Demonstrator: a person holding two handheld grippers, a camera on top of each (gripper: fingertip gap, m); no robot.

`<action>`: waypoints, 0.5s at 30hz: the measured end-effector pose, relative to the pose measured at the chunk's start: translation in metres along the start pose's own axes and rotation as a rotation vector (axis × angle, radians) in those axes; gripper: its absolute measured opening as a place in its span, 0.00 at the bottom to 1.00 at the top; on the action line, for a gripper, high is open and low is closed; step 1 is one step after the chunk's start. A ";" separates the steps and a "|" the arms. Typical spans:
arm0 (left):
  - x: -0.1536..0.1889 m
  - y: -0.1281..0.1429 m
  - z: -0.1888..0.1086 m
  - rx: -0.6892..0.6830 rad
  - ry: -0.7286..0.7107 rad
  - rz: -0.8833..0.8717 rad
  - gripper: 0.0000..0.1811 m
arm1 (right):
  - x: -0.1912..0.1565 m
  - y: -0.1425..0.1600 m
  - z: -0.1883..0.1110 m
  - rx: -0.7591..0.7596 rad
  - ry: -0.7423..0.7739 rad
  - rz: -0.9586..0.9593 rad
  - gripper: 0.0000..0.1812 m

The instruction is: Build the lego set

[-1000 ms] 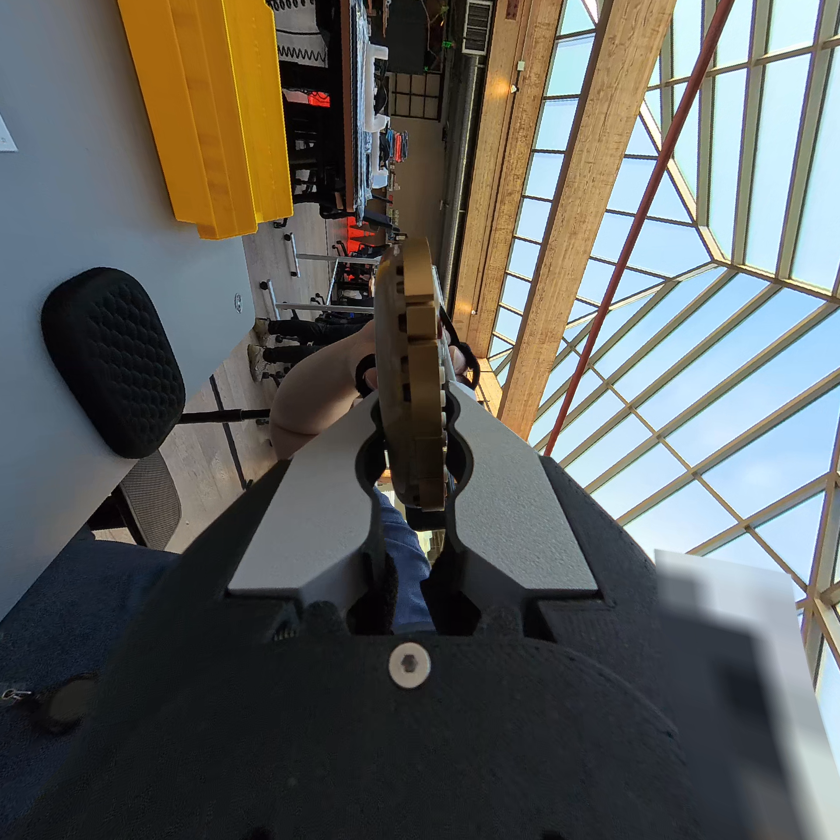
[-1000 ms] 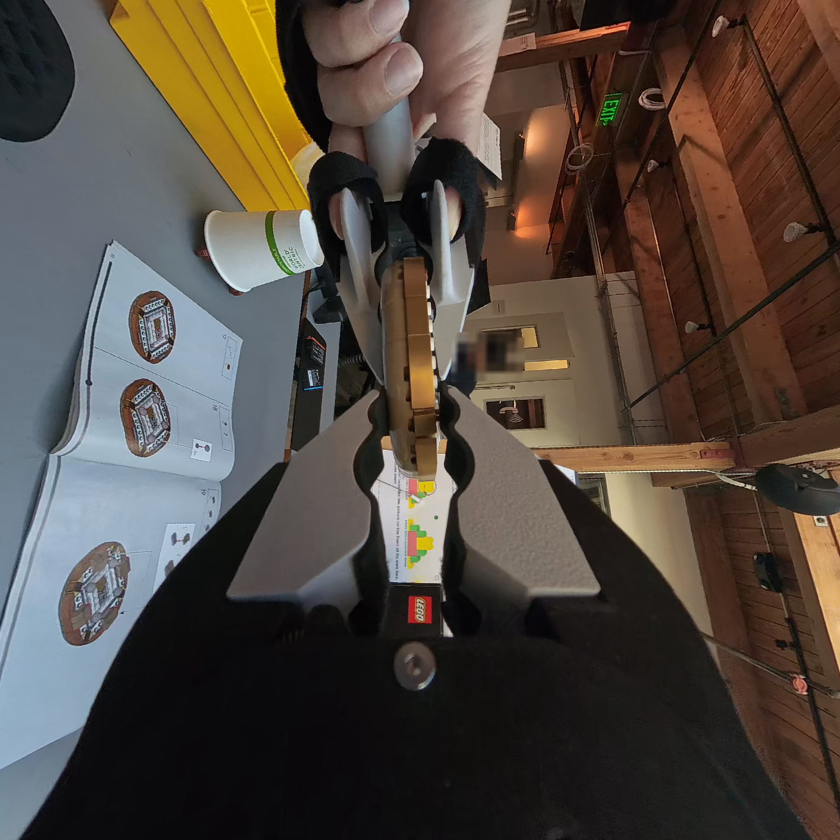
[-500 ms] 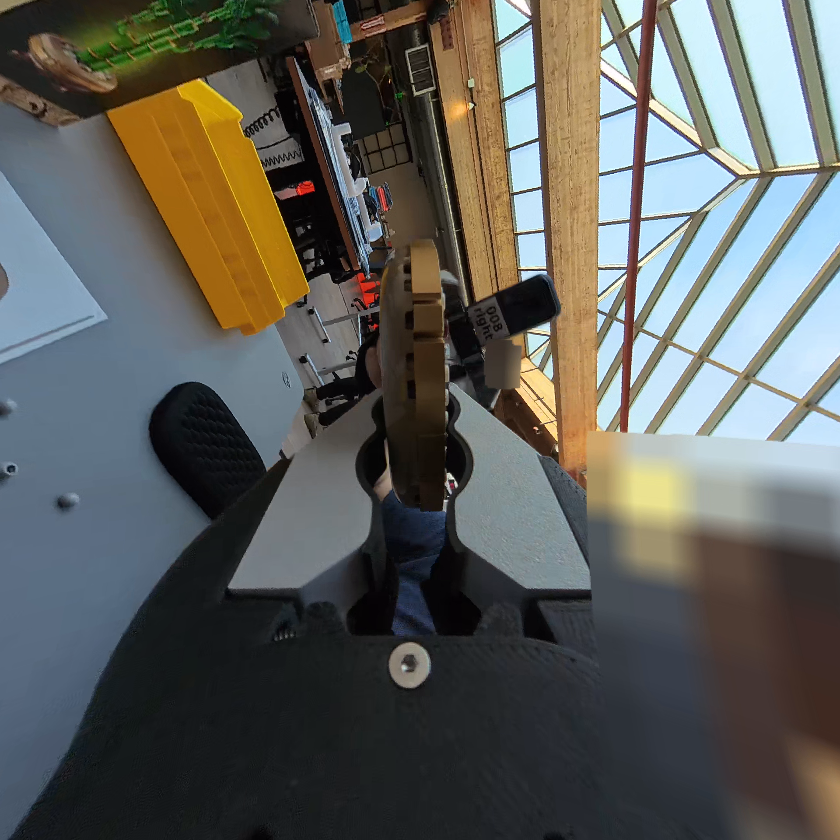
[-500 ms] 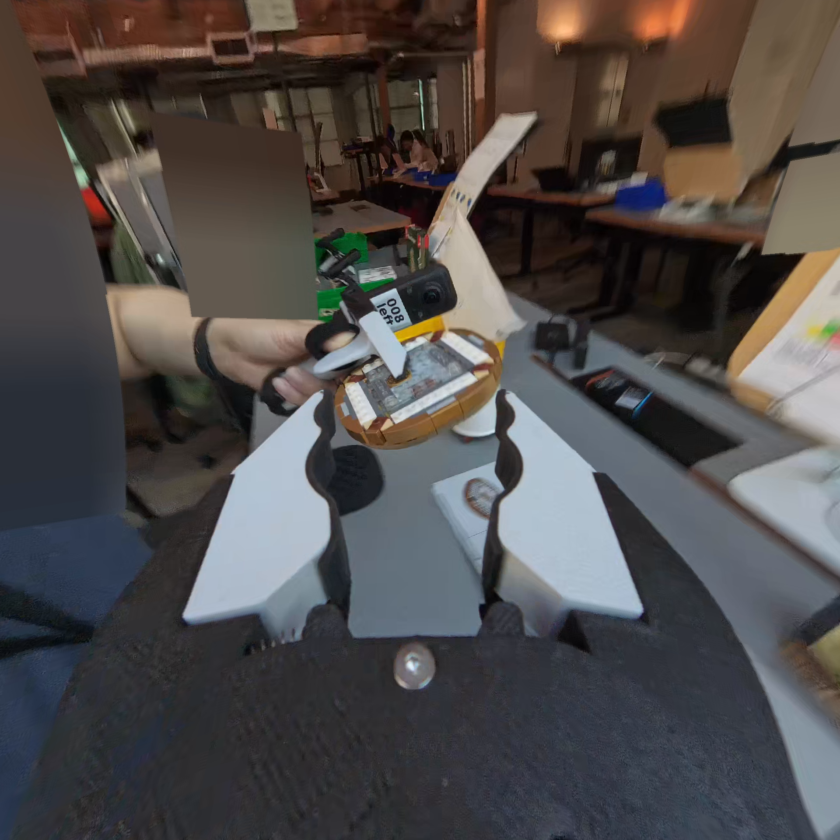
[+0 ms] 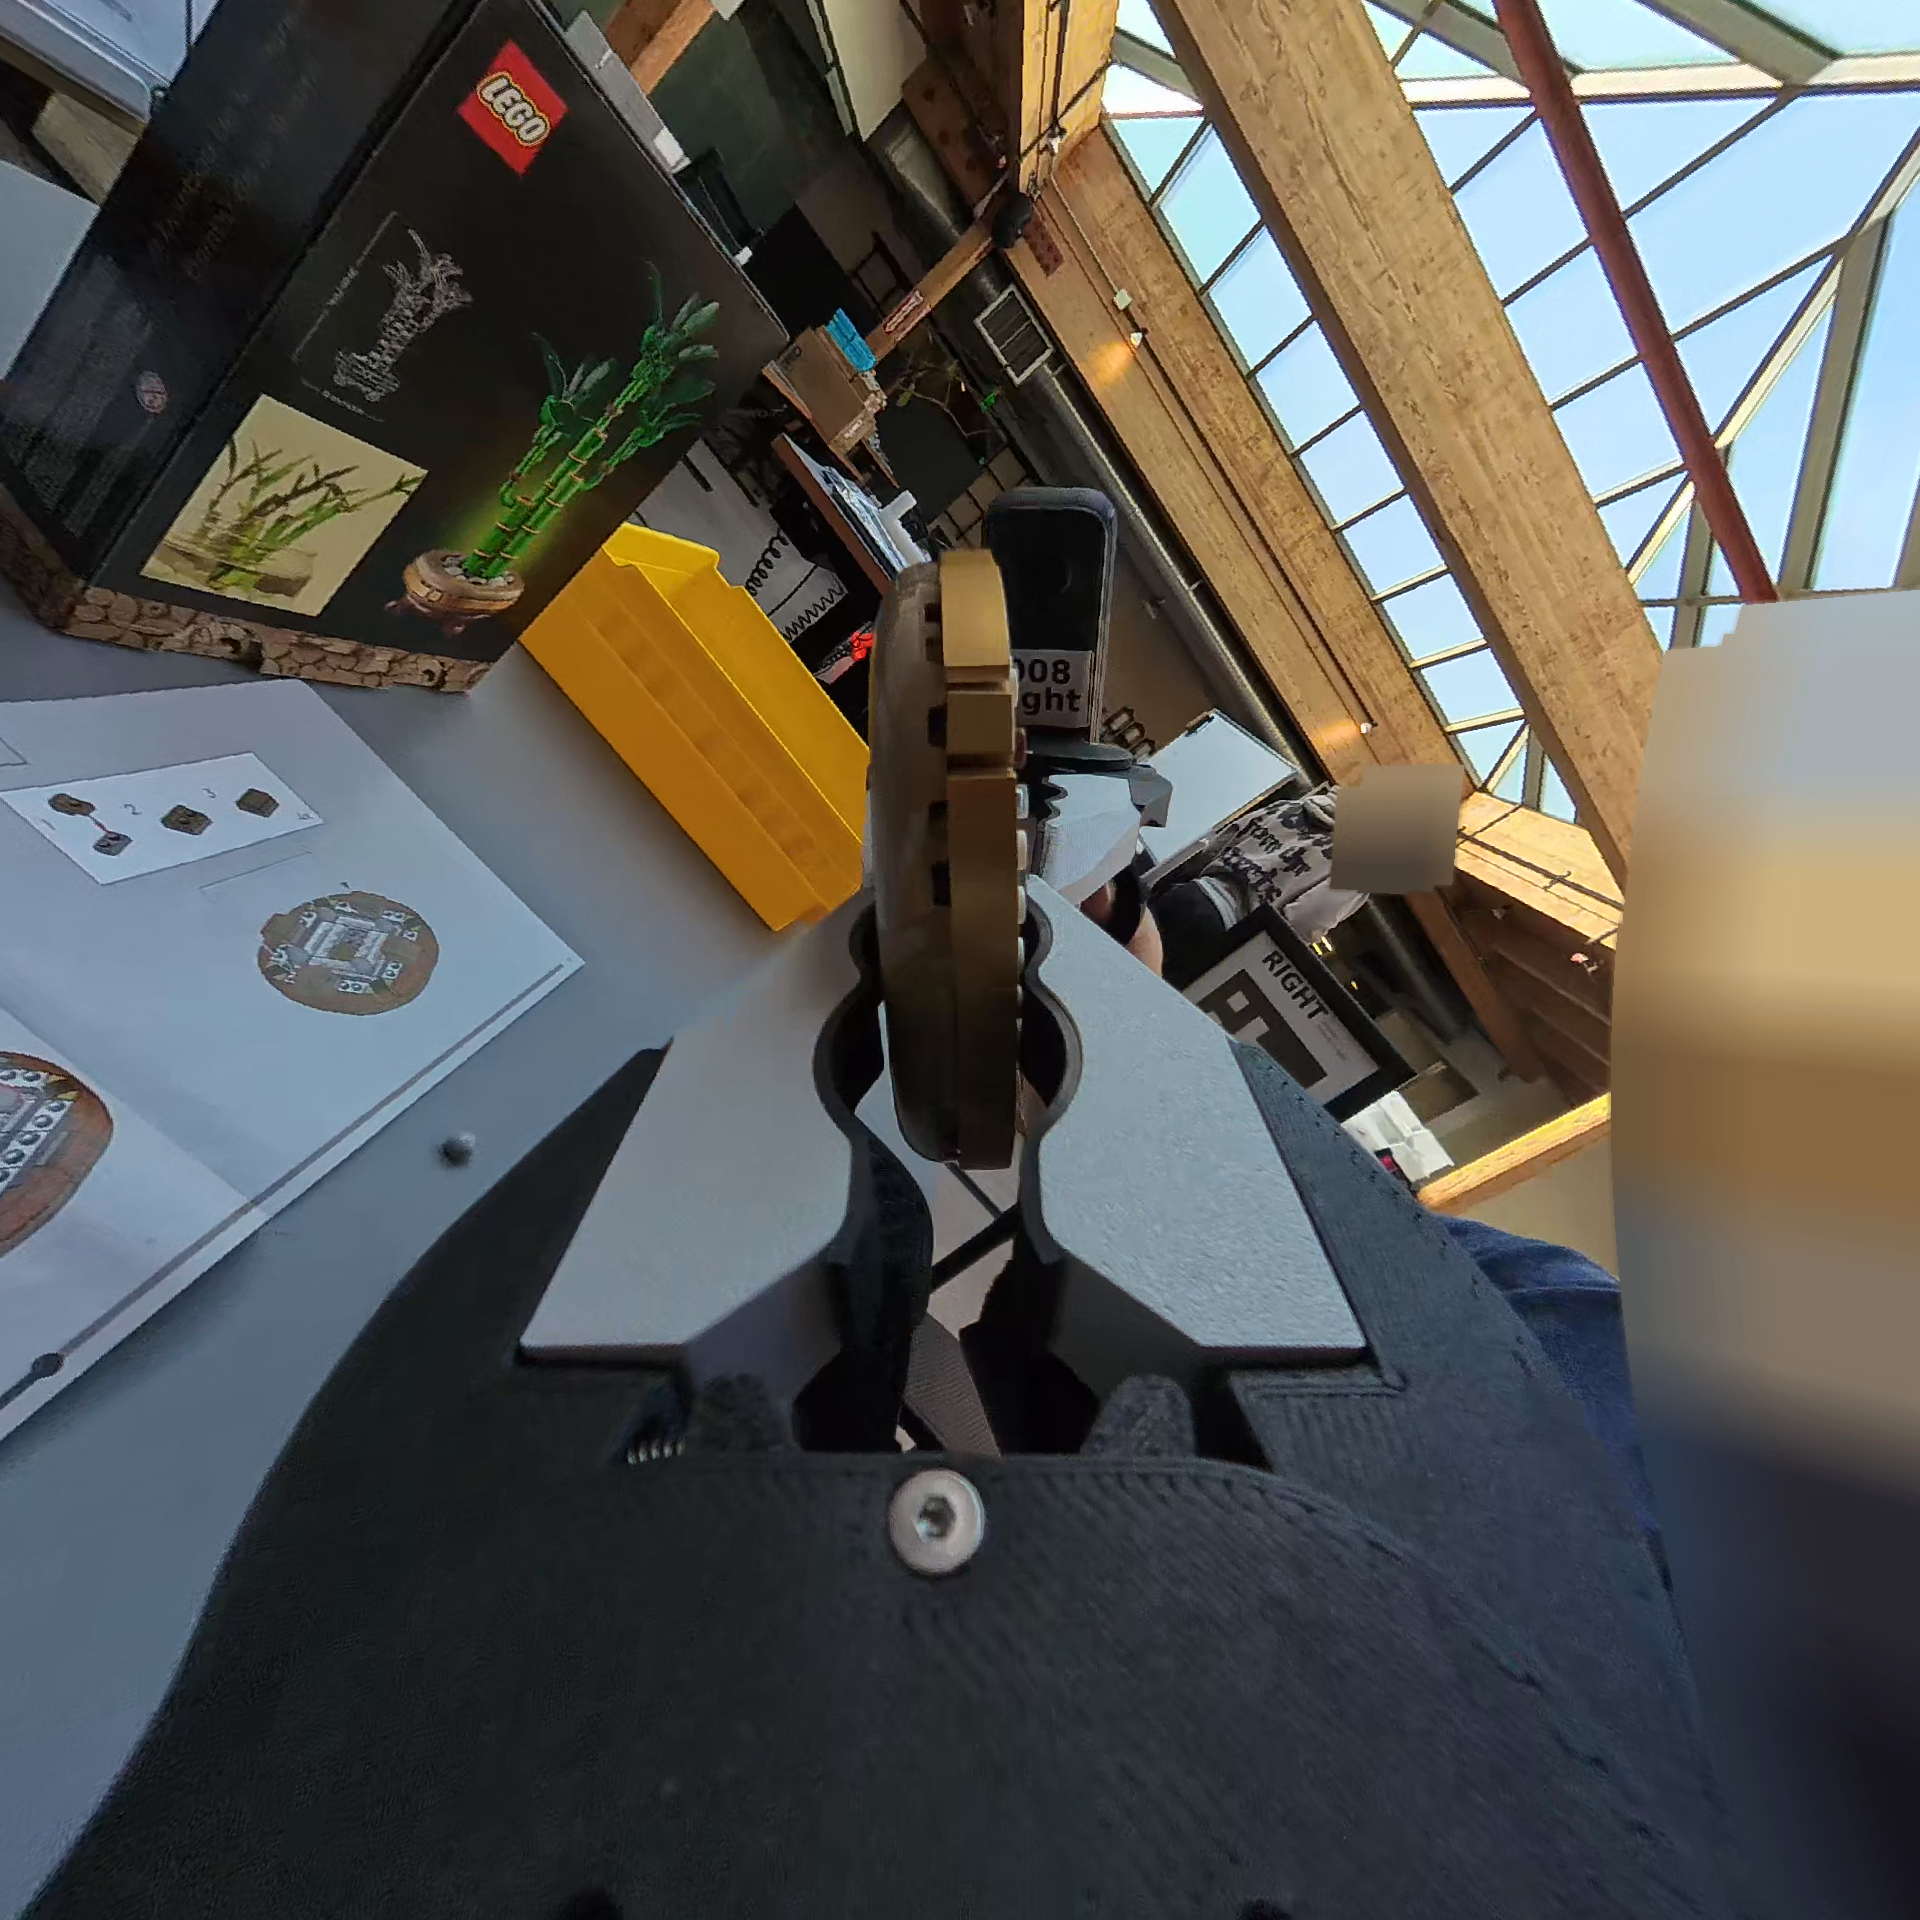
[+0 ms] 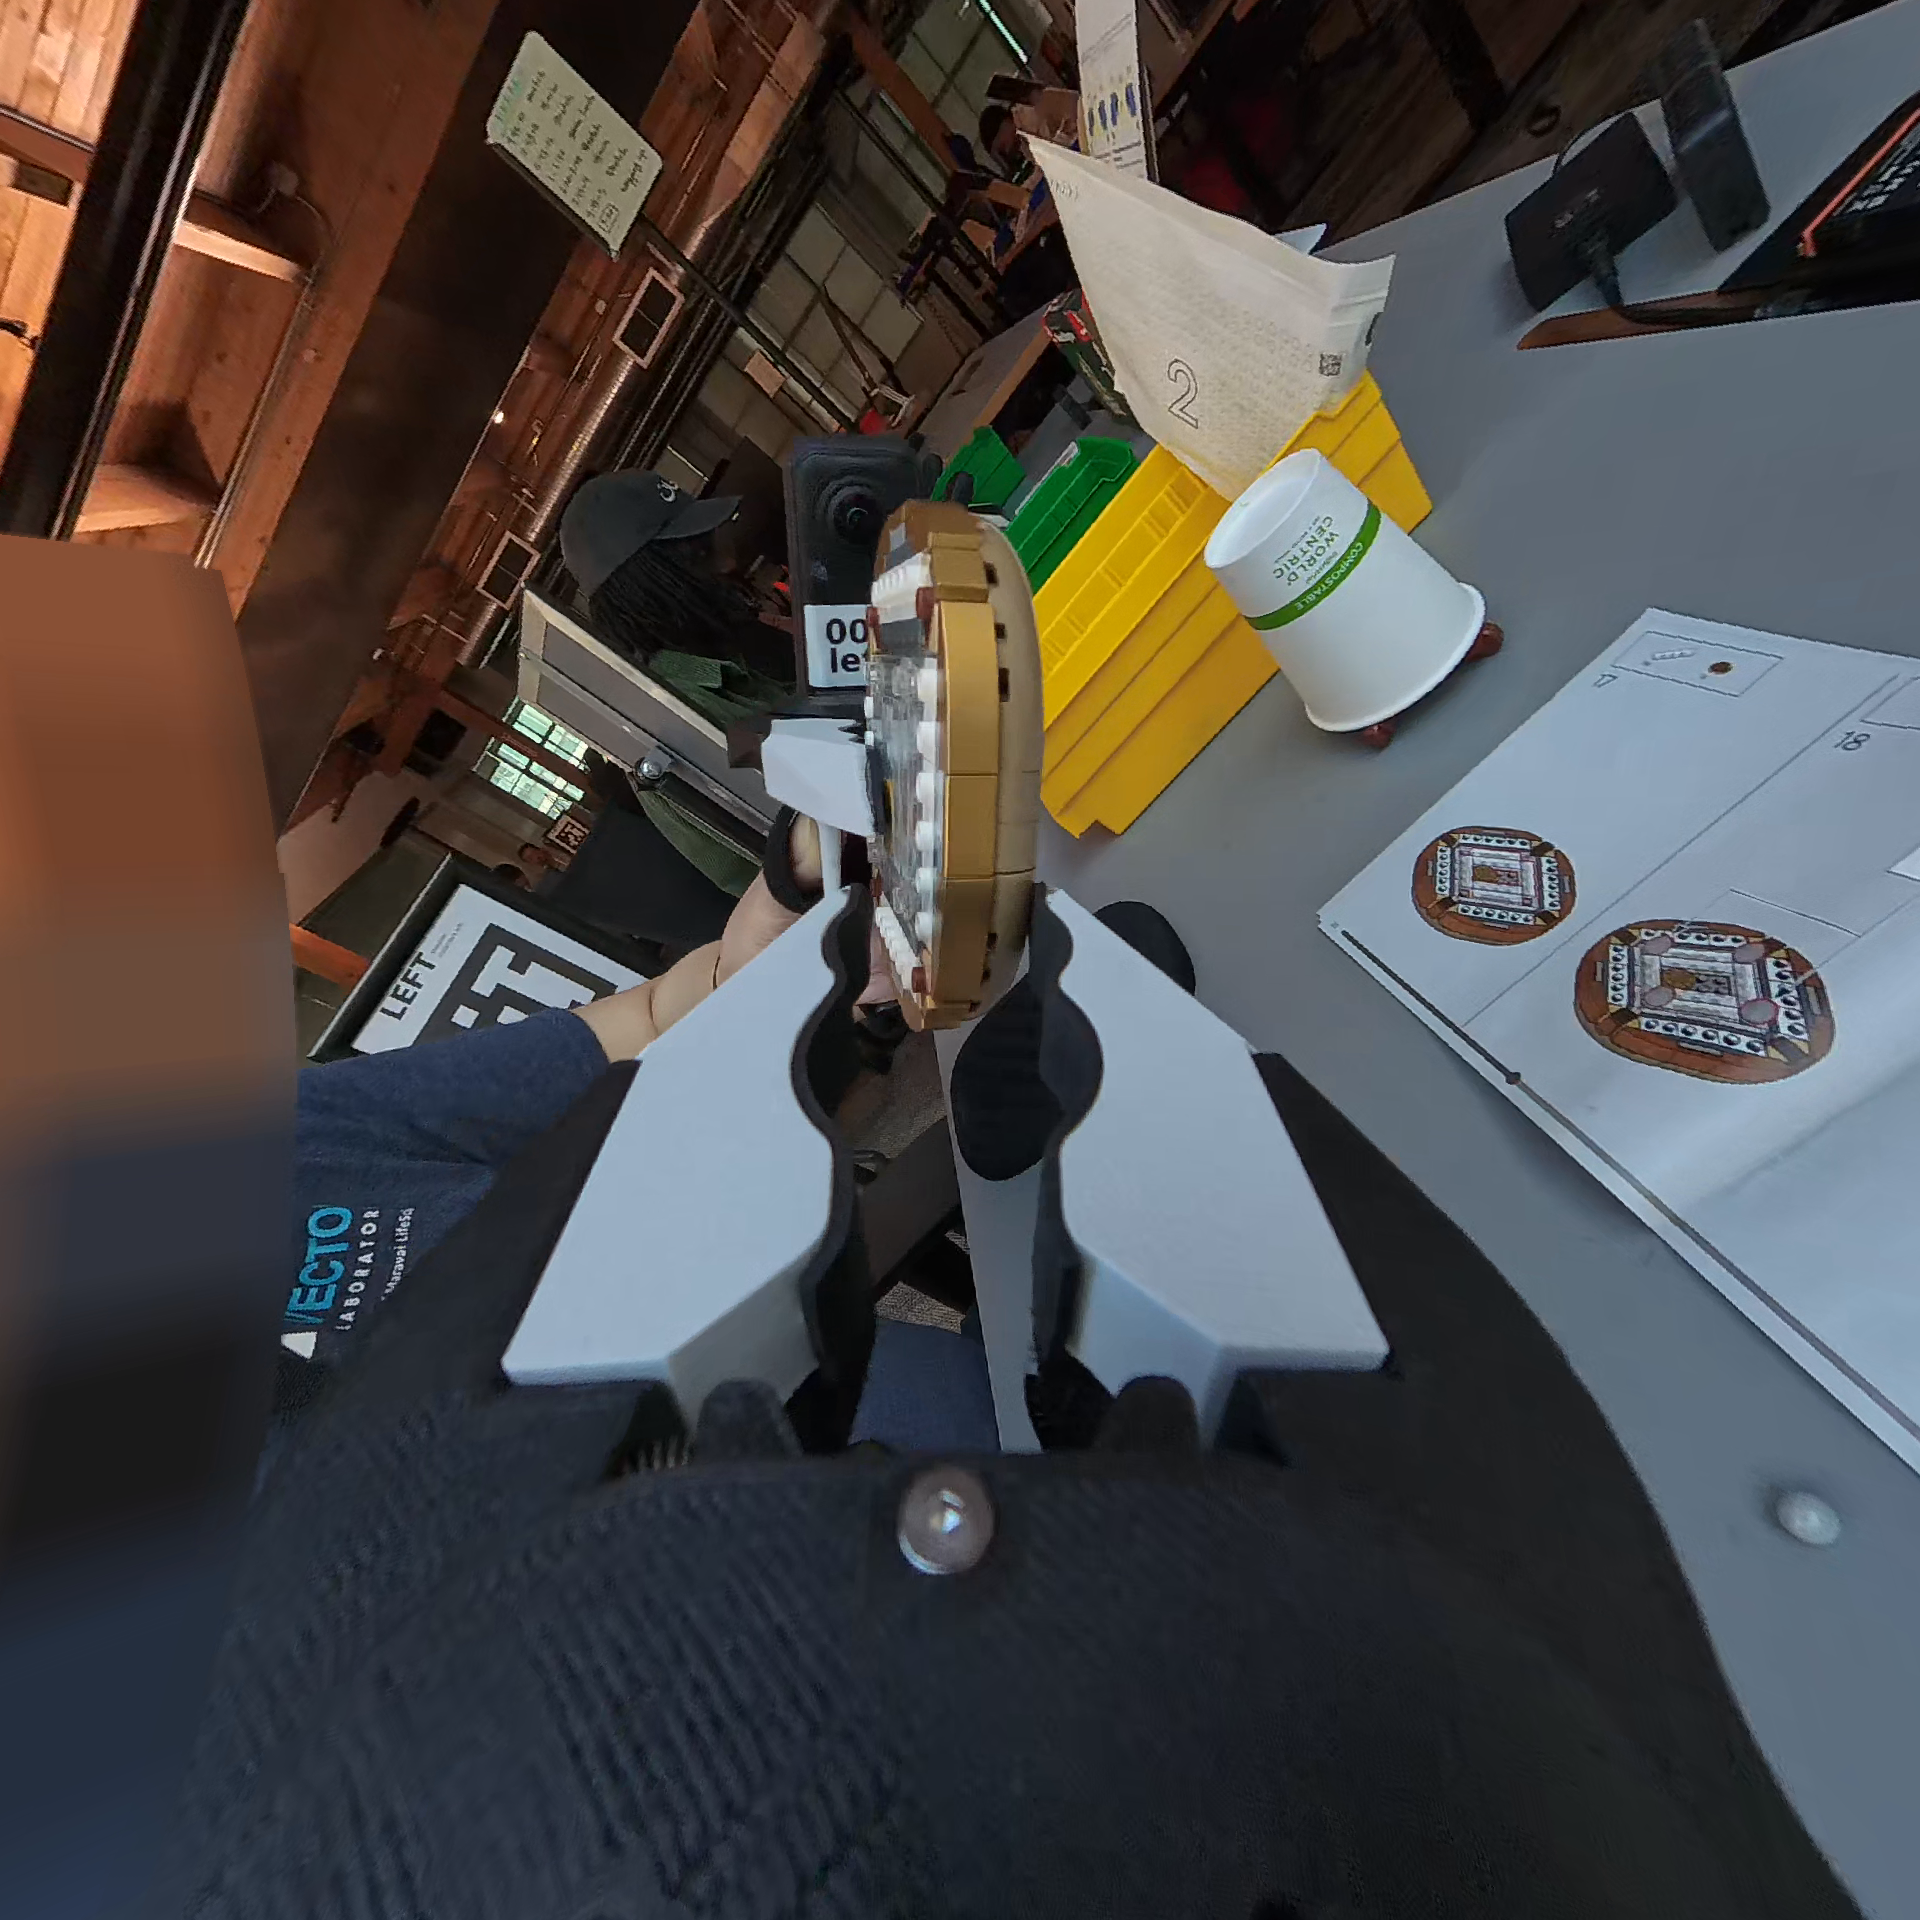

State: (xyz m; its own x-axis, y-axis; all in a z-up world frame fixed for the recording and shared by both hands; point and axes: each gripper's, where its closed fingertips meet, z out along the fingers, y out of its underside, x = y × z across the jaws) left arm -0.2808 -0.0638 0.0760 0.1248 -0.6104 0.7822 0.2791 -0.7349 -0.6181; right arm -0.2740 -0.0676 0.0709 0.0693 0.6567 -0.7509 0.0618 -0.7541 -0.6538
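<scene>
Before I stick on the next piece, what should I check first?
1. Left hand-held gripper clamped on the round lego base: ok.
2. Right hand-held gripper squeezing it too: cannot tell, it may only straddle the rim.
3. Base held edge-up, clear of the grey table: ok.
4. Instruction booklet open on the table: ok.
5. Next brick ready: cannot tell, none in view.

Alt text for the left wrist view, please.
The left tongs are shut on a round gold-rimmed lego disc held edge-on above a grey table. Open instruction pages, a yellow plastic bin and a black lego box lie beyond.
</scene>
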 end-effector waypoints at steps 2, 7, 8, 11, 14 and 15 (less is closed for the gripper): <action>0.001 -0.001 0.000 0.003 -0.010 0.029 0.11 | 0.002 0.001 0.001 -0.009 0.000 0.011 0.13; -0.002 0.002 0.000 0.000 -0.014 0.033 0.11 | 0.006 0.001 0.001 -0.011 0.012 0.007 0.14; -0.003 0.002 0.000 -0.001 -0.016 0.034 0.11 | 0.007 0.002 0.001 -0.011 0.018 0.008 0.14; -0.005 0.003 0.001 0.003 -0.018 0.031 0.11 | 0.010 0.002 0.001 -0.011 0.019 0.012 0.14; -0.005 0.003 0.001 0.006 -0.012 0.025 0.11 | 0.011 0.004 0.001 -0.023 0.017 0.007 0.14; -0.006 0.003 0.001 0.007 -0.013 0.024 0.11 | 0.011 0.005 0.001 -0.026 0.022 0.003 0.14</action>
State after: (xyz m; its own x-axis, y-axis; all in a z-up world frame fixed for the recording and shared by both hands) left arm -0.2799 -0.0622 0.0694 0.1436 -0.6239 0.7682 0.2823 -0.7181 -0.6361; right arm -0.2737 -0.0636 0.0594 0.0910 0.6548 -0.7503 0.0869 -0.7558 -0.6490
